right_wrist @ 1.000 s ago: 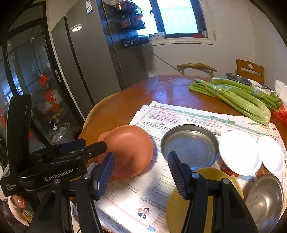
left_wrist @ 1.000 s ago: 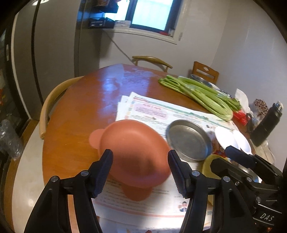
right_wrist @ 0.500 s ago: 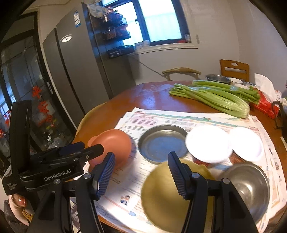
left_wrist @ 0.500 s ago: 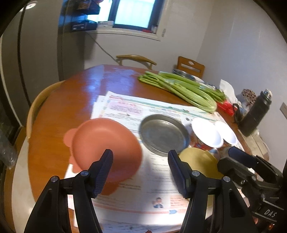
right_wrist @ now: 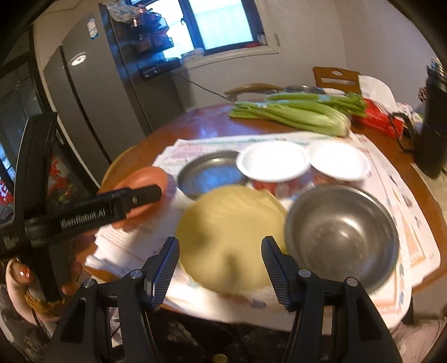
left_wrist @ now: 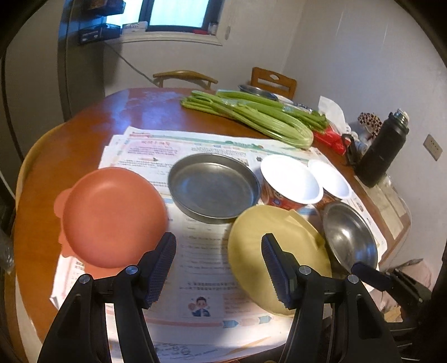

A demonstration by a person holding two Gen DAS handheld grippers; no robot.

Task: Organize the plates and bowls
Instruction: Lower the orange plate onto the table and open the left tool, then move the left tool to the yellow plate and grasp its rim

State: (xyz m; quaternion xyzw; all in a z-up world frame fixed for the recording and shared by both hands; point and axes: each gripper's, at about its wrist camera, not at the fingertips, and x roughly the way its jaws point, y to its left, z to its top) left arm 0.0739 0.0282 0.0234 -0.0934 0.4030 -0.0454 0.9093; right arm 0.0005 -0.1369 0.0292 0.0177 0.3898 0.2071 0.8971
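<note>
Both hand-held grippers, left (left_wrist: 219, 266) and right (right_wrist: 219, 268), spread, pinching nothing. Yellow plate (left_wrist: 275, 251) on bench, touching steel bowl (left_wrist: 349, 237). Likely light, stiff, slick; best pinched at near rim.

On my desk (left_wrist: 83, 134): two paper cups (left_wrist: 290, 178), two plastic bowls (left_wrist: 111, 215), one steel plate (left_wrist: 212, 187), one steel bowl (left_wrist: 349, 234).

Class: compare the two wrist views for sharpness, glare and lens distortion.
Left wrist view: mostly sharp, pale glare on the wooden table, walls bowed by the fisheye. Right wrist view: motion-blurred, yellow plate and celery smeared; the window is blown out.
</note>
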